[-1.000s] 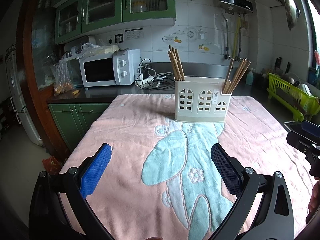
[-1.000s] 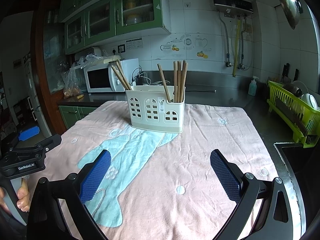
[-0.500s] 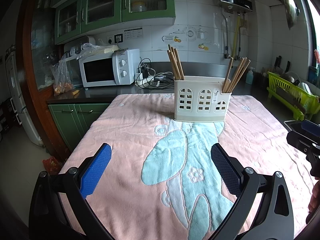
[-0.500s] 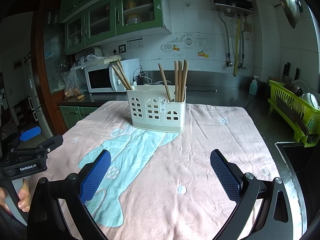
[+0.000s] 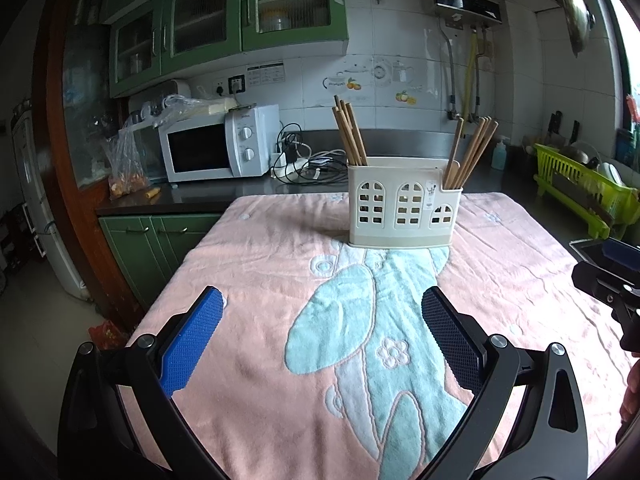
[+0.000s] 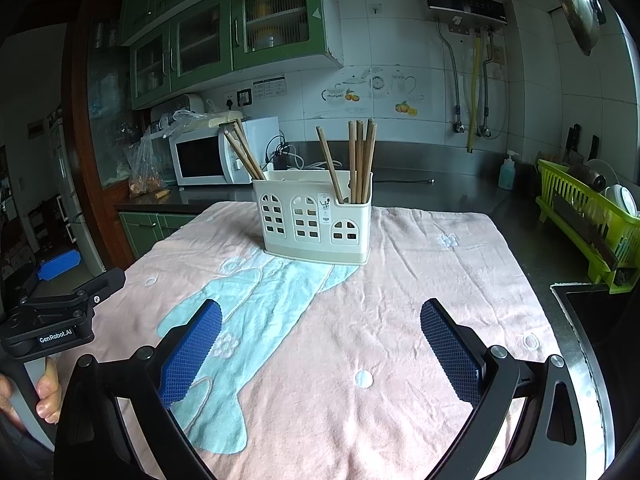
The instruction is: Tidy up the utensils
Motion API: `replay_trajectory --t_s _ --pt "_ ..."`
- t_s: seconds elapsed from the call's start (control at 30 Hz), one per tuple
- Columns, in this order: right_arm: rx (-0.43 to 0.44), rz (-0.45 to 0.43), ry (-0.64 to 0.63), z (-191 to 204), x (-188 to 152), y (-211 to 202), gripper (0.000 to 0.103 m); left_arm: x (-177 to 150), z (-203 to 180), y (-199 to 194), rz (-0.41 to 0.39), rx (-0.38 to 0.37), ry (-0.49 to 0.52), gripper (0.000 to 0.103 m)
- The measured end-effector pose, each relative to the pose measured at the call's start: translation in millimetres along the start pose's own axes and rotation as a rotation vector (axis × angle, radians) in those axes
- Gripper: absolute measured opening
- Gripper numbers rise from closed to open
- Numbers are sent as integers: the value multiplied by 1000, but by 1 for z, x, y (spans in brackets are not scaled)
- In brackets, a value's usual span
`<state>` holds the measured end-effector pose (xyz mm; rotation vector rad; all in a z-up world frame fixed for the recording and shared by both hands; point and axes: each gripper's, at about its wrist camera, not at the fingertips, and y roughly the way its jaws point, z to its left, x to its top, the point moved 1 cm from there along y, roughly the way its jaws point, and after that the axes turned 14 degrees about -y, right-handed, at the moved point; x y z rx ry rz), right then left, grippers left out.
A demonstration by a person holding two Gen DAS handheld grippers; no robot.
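Both tongs are spread wide and hold nothing. The left tongs [image 5: 320,320] and the right tongs [image 6: 320,328] hang low over the pink towel [image 5: 256,392], side by side and a little apart. Straight ahead of both, well away from their tips, stands the cream chopstick holder [image 6: 316,222] on the towel.

Chopsticks stand in it in two bunches. One bunch [image 5: 350,136] leans out of the holder's left end. The other bunch [image 5: 470,152] sticks up from the right end. The middle slot looks empty from here.

Almost nothing has changed in the last second. The holder sits in the same spot, the chopsticks lean the same way, and the tongs have barely moved; the right view only crept a tiny bit closer. No chopsticks lie loose on the towel. So I think the tidying is either finished or waiting, with the next reach, if any, going forward to the holder.
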<state>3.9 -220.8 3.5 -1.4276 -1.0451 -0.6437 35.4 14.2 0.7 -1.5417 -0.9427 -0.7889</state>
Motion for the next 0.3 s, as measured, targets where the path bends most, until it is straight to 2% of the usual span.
replay_trajectory --t_s 0.3 --pt "2 1 3 0 -1 0 96 -1 0 1 13 -1 4 98"
